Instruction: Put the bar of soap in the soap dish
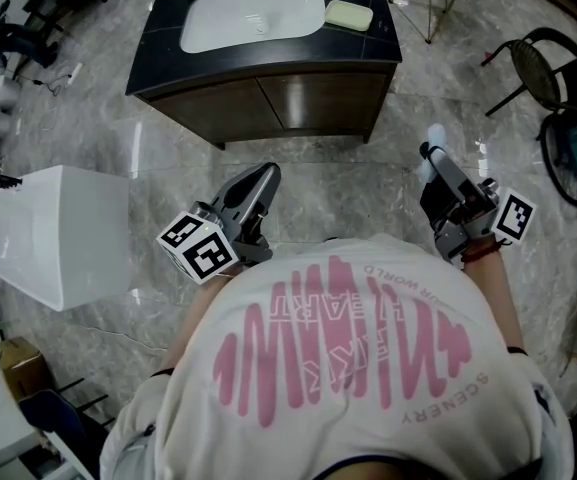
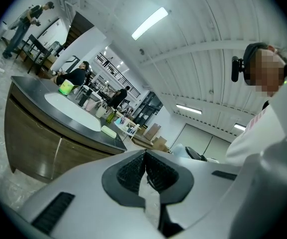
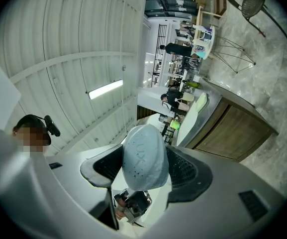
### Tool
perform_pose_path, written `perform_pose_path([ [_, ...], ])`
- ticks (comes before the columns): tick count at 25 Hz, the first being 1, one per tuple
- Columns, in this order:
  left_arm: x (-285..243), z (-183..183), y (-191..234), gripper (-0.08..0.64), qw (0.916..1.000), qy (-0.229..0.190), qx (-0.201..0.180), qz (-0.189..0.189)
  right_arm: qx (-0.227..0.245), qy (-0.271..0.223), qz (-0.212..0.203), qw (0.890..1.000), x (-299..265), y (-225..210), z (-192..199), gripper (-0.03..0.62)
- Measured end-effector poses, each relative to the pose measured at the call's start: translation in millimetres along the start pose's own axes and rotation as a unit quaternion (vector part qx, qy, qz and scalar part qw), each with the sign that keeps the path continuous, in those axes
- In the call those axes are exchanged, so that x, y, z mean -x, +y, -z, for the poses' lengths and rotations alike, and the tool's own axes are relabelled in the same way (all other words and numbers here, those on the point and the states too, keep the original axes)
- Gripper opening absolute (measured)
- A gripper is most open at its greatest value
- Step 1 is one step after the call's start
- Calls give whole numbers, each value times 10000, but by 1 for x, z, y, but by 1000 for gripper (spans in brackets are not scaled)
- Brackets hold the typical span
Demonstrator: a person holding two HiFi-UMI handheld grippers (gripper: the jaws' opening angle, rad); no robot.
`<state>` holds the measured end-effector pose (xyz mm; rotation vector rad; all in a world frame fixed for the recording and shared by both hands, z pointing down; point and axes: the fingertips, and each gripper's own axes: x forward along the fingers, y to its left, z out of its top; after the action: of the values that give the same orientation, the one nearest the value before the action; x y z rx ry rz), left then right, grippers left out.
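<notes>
A dark-topped vanity cabinet with a white basin is seen well ahead of the 2 grippers. The left gripper is closed on nothing. A pale green soap dish is set beside the basin. The bar of soap is clamped in the right gripper, well apart from the dish.

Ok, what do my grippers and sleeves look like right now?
Left gripper and right gripper: light grey bodies, black ribbed pads, each bearing a white cube with black square markers. You wear a white T-shirt with pink print, short sleeves.
</notes>
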<state>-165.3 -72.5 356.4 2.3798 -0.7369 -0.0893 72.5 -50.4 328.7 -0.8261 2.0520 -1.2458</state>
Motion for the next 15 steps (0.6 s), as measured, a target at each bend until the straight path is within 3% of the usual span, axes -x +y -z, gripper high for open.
perform_pose_path([
  [15, -11, -6, 26, 8, 10000, 70, 7, -5, -49, -27, 24, 10000, -19, -20, -7, 278],
])
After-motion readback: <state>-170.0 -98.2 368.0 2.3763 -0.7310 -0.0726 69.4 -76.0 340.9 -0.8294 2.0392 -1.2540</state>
